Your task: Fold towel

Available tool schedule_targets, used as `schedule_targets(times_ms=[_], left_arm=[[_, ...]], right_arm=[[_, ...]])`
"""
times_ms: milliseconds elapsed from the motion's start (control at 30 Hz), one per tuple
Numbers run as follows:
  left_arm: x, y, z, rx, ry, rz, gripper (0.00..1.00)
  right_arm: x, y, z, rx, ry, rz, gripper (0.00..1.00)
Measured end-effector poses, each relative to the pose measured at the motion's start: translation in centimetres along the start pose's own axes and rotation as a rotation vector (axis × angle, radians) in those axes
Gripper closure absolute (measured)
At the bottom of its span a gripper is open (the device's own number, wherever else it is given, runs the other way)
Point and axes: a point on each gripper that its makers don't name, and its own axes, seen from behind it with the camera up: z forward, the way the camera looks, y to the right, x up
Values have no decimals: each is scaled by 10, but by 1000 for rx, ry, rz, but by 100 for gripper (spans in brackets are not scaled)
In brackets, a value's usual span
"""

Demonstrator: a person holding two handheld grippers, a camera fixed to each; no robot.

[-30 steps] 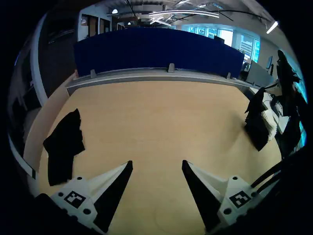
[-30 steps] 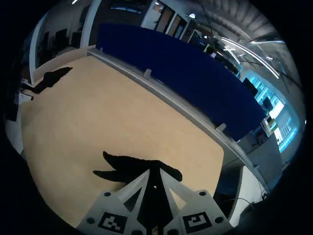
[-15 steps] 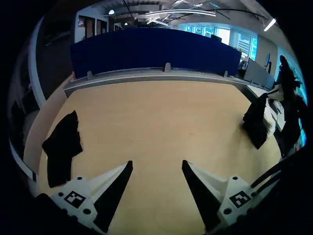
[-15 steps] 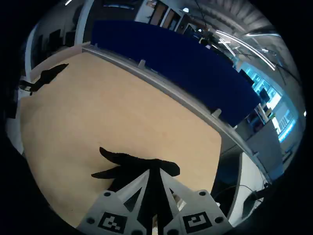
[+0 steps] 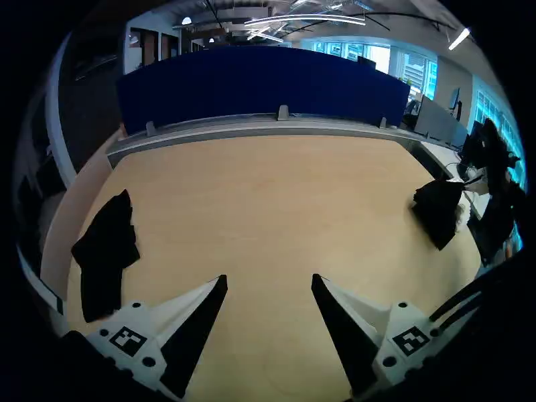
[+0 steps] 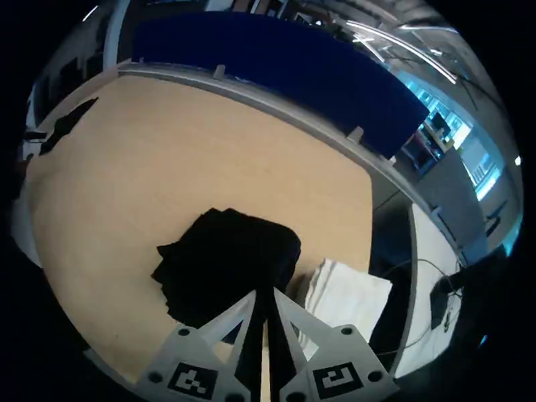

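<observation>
A crumpled black towel (image 6: pixel 228 268) lies near the right end of the wooden table (image 6: pixel 167 167). My right gripper (image 6: pixel 264 292) is shut on its near edge, with dark cloth pinched between the fingers. In the left gripper view the same black towel (image 5: pixel 439 209) sits at the table's far right, with a person (image 5: pixel 496 167) in dark clothes behind it. My left gripper (image 5: pixel 268 278) hangs open over bare wood (image 5: pixel 268 201), nothing between its fingers. A second black towel (image 5: pixel 106 253) lies rumpled at the table's left edge, seen small as a second black towel (image 6: pixel 63 124) in the right gripper view.
A stack of folded white towels (image 6: pixel 345 298) lies right beside the held towel, at the table's corner. A blue partition (image 5: pixel 261 84) on a grey rail closes off the far side. Beyond the right end stands a grey desk (image 6: pixel 435 268) with cables.
The right gripper tipped downward and brought the black towel from hanging onto the table, where it now spreads out. The white stack came into view. The left gripper barely moved.
</observation>
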Motion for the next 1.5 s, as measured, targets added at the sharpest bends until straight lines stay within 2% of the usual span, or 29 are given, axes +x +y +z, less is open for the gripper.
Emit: schedule_targets(times_ms=[500,800,1200,1400,1500], left_arm=[[0,-1,-3,7,0,10,7],[-3,-2,-5,16,-3,11,7],[-4,1,-7,21,-4,15,6],[-5,2,-9,23,-3,16,7],[-5,1,-9,24,-3,14,7]], right_arm=[[-54,-7,15,-9,-69,90,97],[-83,-16,34,-8,-114,170,97],[-100,-23,57,-23,-151,232,96],[-100,-23,59,-27,-152,238,95],[-100,-23,59,-28,-150,237,90]])
